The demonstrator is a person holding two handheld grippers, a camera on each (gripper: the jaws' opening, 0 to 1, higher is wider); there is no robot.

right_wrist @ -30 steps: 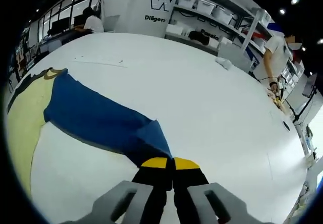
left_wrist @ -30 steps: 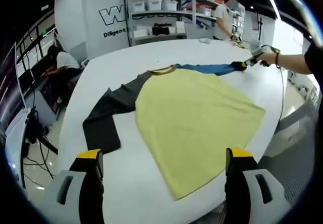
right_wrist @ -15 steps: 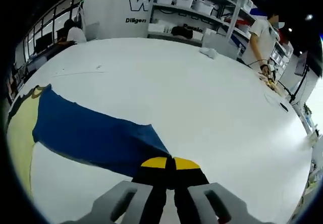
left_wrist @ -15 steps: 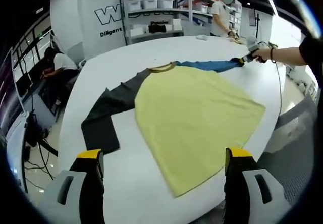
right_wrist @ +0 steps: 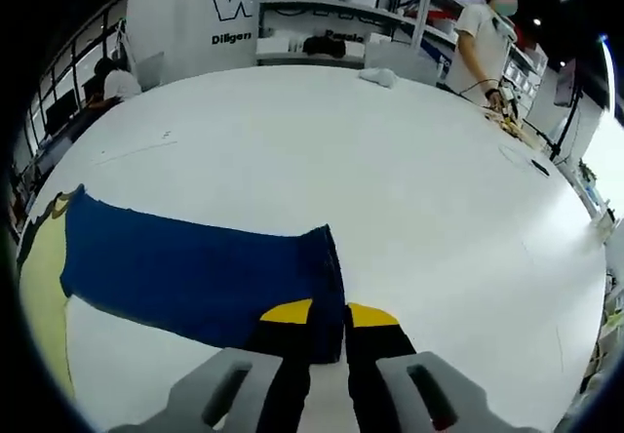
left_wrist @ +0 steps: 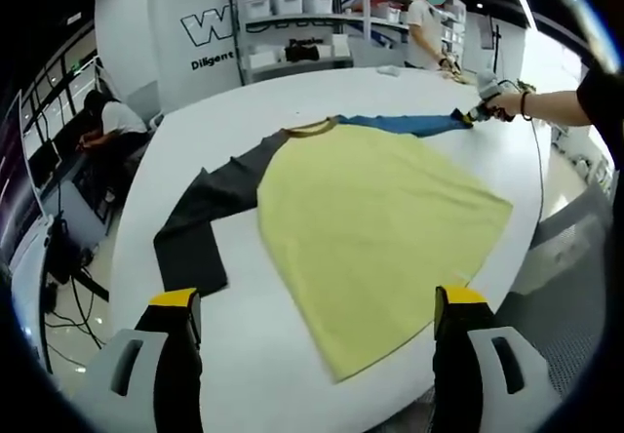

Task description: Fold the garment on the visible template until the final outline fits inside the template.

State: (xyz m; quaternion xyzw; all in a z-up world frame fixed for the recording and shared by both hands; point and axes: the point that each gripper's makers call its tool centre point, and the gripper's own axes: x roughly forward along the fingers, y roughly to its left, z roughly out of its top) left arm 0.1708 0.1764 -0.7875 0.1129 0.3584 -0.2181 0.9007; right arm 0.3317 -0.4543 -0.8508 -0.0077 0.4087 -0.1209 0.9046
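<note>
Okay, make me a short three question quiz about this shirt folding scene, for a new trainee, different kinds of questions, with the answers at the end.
1. True or false: the right tongs grip the cuff end of the blue sleeve.
2. Multiple choice: the sleeve nearest the left tongs is A) red, B) dark grey, C) white.
3. Fill in: the body of the shirt is pale ____.

Key
1. True; the cuff sits between nearly closed jaws.
2. B; the dark grey sleeve lies flat on the white table.
3. Yellow.
</note>
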